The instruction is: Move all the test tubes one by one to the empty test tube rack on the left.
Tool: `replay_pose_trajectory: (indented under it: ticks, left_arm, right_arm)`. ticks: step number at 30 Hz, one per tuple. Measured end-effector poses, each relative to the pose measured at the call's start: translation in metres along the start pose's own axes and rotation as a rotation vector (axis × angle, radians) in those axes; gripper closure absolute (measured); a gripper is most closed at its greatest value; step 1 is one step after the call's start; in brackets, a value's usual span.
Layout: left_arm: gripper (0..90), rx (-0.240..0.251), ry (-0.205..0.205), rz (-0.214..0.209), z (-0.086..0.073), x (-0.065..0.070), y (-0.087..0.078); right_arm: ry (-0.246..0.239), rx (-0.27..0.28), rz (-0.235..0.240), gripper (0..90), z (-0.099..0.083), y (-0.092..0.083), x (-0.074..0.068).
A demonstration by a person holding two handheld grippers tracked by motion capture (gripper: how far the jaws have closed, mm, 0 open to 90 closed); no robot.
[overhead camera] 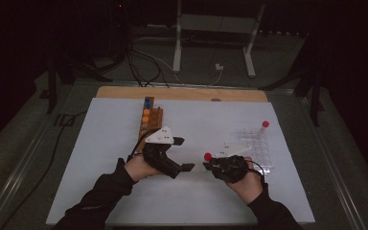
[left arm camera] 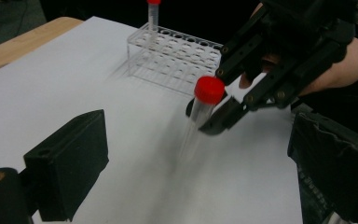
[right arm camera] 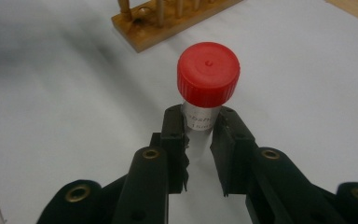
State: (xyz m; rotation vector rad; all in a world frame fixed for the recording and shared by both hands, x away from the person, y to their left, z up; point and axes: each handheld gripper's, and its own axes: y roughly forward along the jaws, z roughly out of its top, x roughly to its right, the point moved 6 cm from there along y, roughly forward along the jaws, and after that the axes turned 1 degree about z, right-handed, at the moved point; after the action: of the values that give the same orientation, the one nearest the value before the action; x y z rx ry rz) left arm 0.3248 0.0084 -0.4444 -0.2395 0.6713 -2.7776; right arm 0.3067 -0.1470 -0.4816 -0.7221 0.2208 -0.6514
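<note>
My right gripper (overhead camera: 207,166) is shut on a clear tube with a red cap (right arm camera: 208,74), its pads pinching the labelled wall just under the cap. It holds the tube (left arm camera: 200,109) above the white sheet, cap end pointing toward my left hand. My left gripper (overhead camera: 186,154) stands open a short way to the tube's left, its wide jaws facing the tube with nothing between them. From the left gripper view, the right gripper (left arm camera: 214,122) comes in from the upper right. A clear plastic rack (overhead camera: 258,149) lies right behind the right hand, with a second red-capped tube (overhead camera: 265,126) upright at its far corner.
A wooden rack (overhead camera: 151,120) with orange- and blue-capped tubes stands at the back, just beyond the left gripper; its front end (right arm camera: 168,21) shows in the right gripper view. The white sheet (overhead camera: 100,158) covers the table, with a wooden strip (overhead camera: 182,93) along the far edge.
</note>
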Motion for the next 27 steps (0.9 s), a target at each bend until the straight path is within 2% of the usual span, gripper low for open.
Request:
replay_pose_trajectory:
  ticks: [4, 9, 15, 23, 27]
  left_arm:
    - [16.9, -0.009, 0.018, -0.018, 0.001, 0.003, 0.01]
    - [36.3, 0.0, 0.019, -0.026, 0.002, 0.001, 0.02]
    - [52.8, 0.005, 0.036, -0.045, 0.004, 0.004, 0.03]
    - [68.2, -0.015, 0.067, -0.06, 0.005, 0.007, 0.038]
    - [70.5, -0.015, 0.067, -0.053, 0.006, 0.006, 0.039]
  right_arm:
    - [-0.004, -0.003, 0.01, 75.3, 0.0, 0.003, -0.004]
    - [-0.011, 0.001, 0.015, 75.3, 0.002, 0.002, -0.006]
    - [-0.012, 0.006, 0.016, 75.3, 0.003, 0.001, -0.006]
    - [-0.013, 0.012, 0.016, 75.3, 0.004, 0.0, -0.006]
    - [-0.012, 0.015, 0.015, 75.3, 0.004, -0.001, -0.005]
